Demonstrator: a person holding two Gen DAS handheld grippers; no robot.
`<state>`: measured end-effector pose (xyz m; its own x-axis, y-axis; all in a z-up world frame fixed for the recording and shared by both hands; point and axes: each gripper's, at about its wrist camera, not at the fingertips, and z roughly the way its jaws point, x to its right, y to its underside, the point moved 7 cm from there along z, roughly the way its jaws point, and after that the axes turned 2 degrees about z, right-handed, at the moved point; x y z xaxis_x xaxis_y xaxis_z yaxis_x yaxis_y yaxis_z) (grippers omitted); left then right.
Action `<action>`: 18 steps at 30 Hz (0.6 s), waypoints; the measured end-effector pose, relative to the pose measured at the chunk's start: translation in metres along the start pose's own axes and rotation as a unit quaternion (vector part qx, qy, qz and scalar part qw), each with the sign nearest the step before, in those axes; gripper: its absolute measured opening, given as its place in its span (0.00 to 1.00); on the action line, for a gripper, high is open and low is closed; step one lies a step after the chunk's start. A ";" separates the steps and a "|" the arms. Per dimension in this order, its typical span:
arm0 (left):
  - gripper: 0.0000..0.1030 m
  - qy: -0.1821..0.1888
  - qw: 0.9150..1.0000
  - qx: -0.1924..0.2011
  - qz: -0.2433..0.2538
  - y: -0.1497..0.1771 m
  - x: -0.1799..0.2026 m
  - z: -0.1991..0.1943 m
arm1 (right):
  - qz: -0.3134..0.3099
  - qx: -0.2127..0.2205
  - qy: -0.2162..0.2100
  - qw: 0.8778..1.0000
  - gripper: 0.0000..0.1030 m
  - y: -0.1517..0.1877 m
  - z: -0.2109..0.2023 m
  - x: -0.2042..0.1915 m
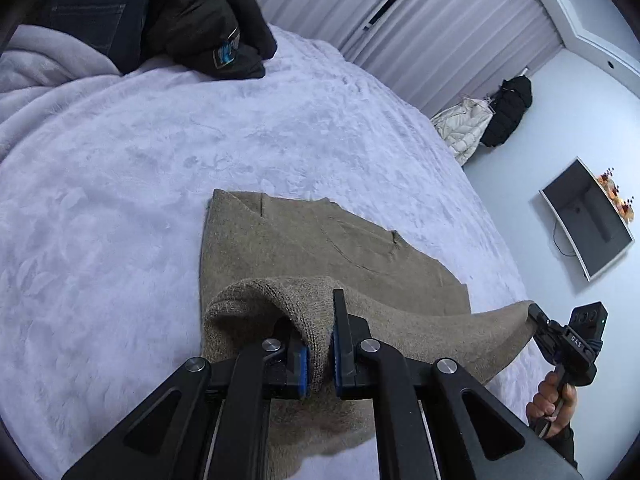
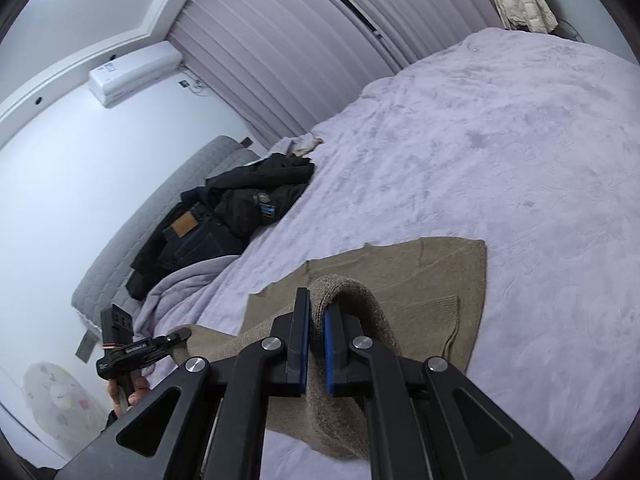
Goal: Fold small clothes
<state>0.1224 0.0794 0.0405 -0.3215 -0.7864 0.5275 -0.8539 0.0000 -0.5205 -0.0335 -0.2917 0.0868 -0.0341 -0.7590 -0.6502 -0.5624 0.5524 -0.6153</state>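
A tan knit garment lies partly flat on the lilac bedspread. Its near edge is lifted off the bed and stretched between both grippers. My left gripper is shut on a bunched fold of that knit, blue pads pressing the cloth. My right gripper is shut on the opposite corner of the same tan garment. In the left wrist view the right gripper shows at the far right, pinching the cloth, with a hand on its handle. The left gripper appears at lower left in the right wrist view.
A heap of dark clothes and jeans sits at the bed's far end by the grey headboard. Pleated curtains run behind the bed. A cream coat and a black coat hang on the wall. A monitor hangs there too.
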 end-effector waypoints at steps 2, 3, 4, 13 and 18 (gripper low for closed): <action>0.09 -0.006 1.000 -0.023 -0.018 -0.008 -0.014 0.030 | 0.015 -0.015 0.029 0.999 0.06 -0.007 0.026 0.023; 0.09 -0.012 0.999 -0.033 -0.023 -0.011 -0.021 0.044 | 0.026 -0.022 0.043 0.998 0.06 -0.009 0.039 0.035; 0.09 -0.022 0.998 -0.043 -0.026 -0.013 -0.027 0.058 | 0.037 -0.031 0.055 0.997 0.06 -0.010 0.051 0.047; 0.88 0.055 0.992 -0.075 -0.081 0.001 -0.056 0.069 | 0.081 -0.112 0.119 0.983 0.16 0.003 0.107 0.106; 1.00 0.026 0.998 -0.027 -0.060 0.028 -0.058 0.009 | 0.021 -0.072 0.126 0.989 0.76 0.021 0.044 0.078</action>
<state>0.1208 0.1193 -0.0106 -0.2360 -0.7496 0.6184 -0.9074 -0.0577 -0.4162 -0.0115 -0.3246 0.0036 -0.2550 -0.8081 -0.5309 -0.6669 0.5446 -0.5086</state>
